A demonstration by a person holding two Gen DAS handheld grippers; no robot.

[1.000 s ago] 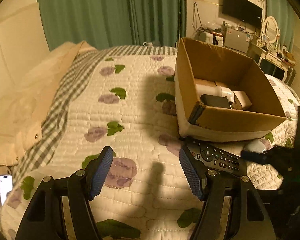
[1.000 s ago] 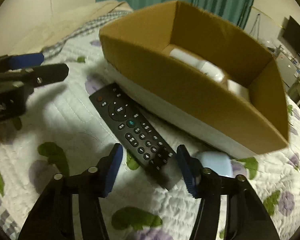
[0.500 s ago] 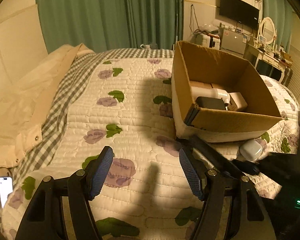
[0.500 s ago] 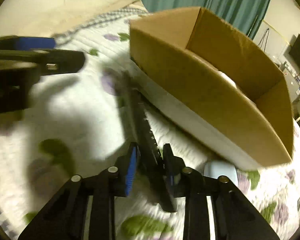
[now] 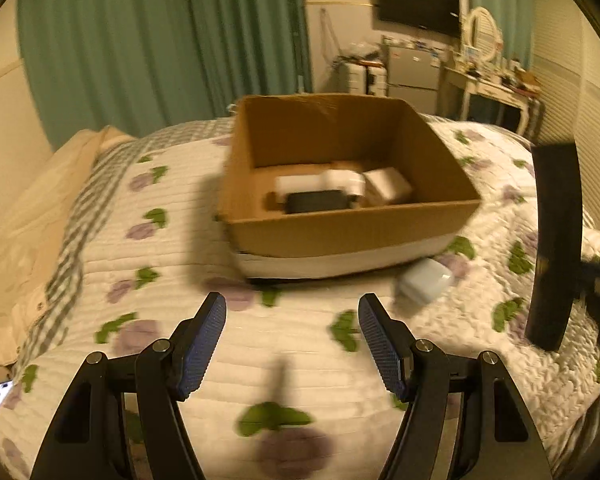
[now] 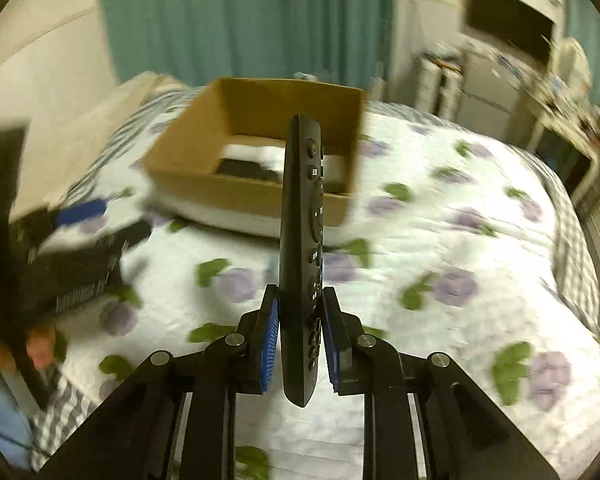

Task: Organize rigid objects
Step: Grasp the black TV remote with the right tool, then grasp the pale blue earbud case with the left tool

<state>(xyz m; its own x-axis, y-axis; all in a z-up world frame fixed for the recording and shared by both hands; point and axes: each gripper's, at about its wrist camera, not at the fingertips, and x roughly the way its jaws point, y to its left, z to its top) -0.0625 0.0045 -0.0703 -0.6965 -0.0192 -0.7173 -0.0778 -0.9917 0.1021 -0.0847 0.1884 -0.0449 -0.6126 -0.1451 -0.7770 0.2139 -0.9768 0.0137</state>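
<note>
The right tool (image 6: 299,334) is clamped on a black remote control (image 6: 302,240), its blue pads pressed against the remote's two long edges near the lower end. The remote stands on edge, pointing forward and up, with its buttons facing right in the right wrist view, and it is lifted clear of the bed (image 6: 440,240). In the left wrist view the same remote appears as a dark upright bar (image 5: 556,248) at the right side.

The left tool (image 5: 292,344) hangs above the quilt with its jaws spread wide and nothing between them.

An open cardboard box (image 5: 352,232) sits on the bed's floral quilt, ahead of both tools. Inside it lie a white bottle-like item (image 5: 320,182), a dark flat device (image 5: 318,202) in front of that, and a white block (image 5: 388,186) to the right. A small pale blue case (image 5: 422,284) rests on the quilt just beside the box's near right corner. A phone with a lit screen (image 5: 3,390) lies at the bed's left edge. Green curtains (image 5: 160,40) hang behind the bed.
</note>
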